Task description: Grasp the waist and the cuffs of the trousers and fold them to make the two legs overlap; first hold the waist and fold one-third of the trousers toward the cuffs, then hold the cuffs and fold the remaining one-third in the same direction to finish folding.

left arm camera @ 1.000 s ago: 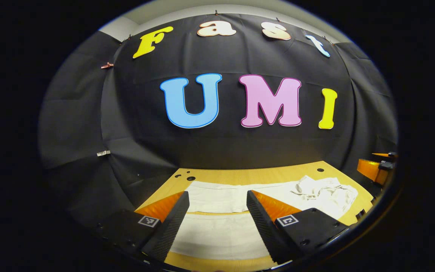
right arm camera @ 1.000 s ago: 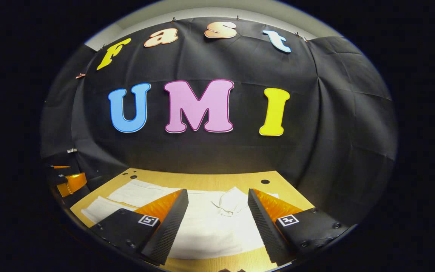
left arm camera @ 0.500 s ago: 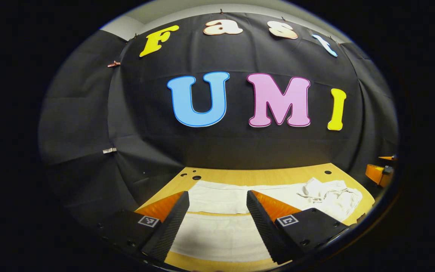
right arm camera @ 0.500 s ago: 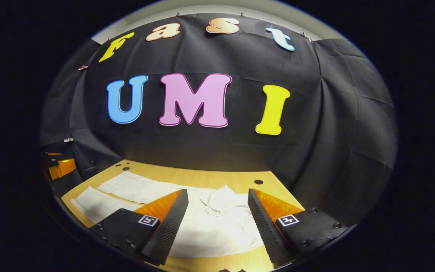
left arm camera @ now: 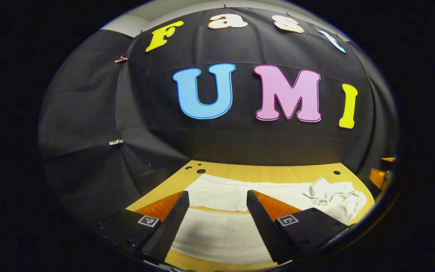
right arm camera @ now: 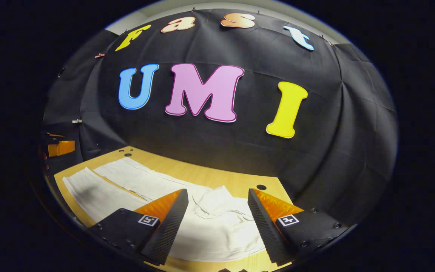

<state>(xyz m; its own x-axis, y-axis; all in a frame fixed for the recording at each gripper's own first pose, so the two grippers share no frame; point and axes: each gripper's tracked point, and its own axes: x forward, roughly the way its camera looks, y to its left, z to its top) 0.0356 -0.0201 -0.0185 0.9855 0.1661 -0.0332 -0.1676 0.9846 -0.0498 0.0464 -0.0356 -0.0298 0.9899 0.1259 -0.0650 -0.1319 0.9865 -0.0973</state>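
Left gripper [left arm camera: 214,211]: jaws wide, nothing between, poised over near leg by cuff end, w/ cloth visible through the gap. Likely lined up for cuff grab, first step not yet begun.

Trousers [left arm camera: 236,196]: white, spread flat on table [left arm camera: 247,173], legs running side by side, thin strip of wood showing between them, so legs not yet overlapped. Fabric thin, soft, finely ribbed along legs; likely to sag and drag if lifted by one corner only.

Waist [right arm camera: 221,206]: at right end, bunched and creased, rumpled lump rather than flat band. Needs firm pinch through both layers, judging by folds.

Right gripper [right arm camera: 217,213]: jaws wide, empty, hanging just above waist, not touching as far as can be told. Placed opposite the left one so both ends lift together.

Table: pale wood, smooth, flat, round holes near far edge [right arm camera: 261,187]. Finger pads [right arm camera: 168,226] ridged, for grip on slippery cloth
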